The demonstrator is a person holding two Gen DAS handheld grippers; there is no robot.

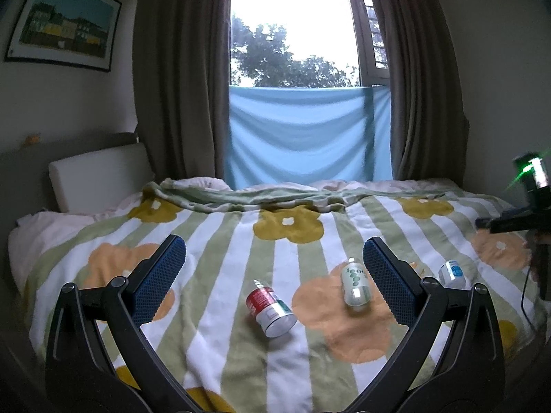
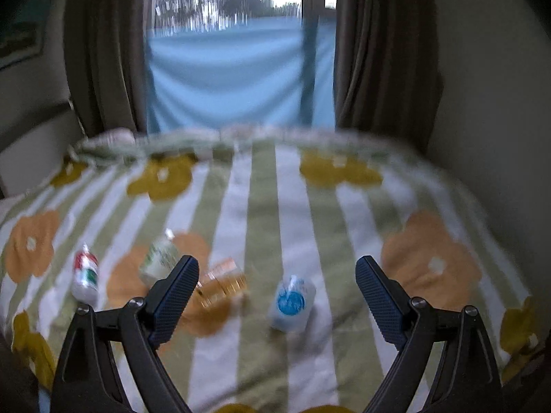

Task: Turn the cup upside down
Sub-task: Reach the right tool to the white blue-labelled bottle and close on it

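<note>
Both grippers hang above the bed with nothing between their fingers. The left gripper (image 1: 273, 268) has its jaws spread wide; the right gripper (image 2: 277, 290) is likewise spread.

The cup (image 2: 220, 285), amber and see-through, lies on its side on the flowered blanket (image 2: 261, 206), at about 9 o'clock from the right gripper's centre and just beside its left finger. In the left wrist view the cup is almost wholly hidden behind that gripper's right finger.

Neighbours: a blue-labelled can (image 2: 292, 301) lies near the cup at its 3 o'clock; a green-labelled can (image 2: 159, 258) sits near its 10 o'clock; a red-and-white can (image 2: 85, 273) lies further out at 9 o'clock.

Risks, as judged:
- The right wrist view is smeared, so the cup's mouth direction cannot be told; a grip taken on the wrong axis would end the flip badly.
- The blanket is soft and uneven; an inverted cup may tip on release.
- A closing jaw could nudge the green-labelled can or roll the cup away.
</note>
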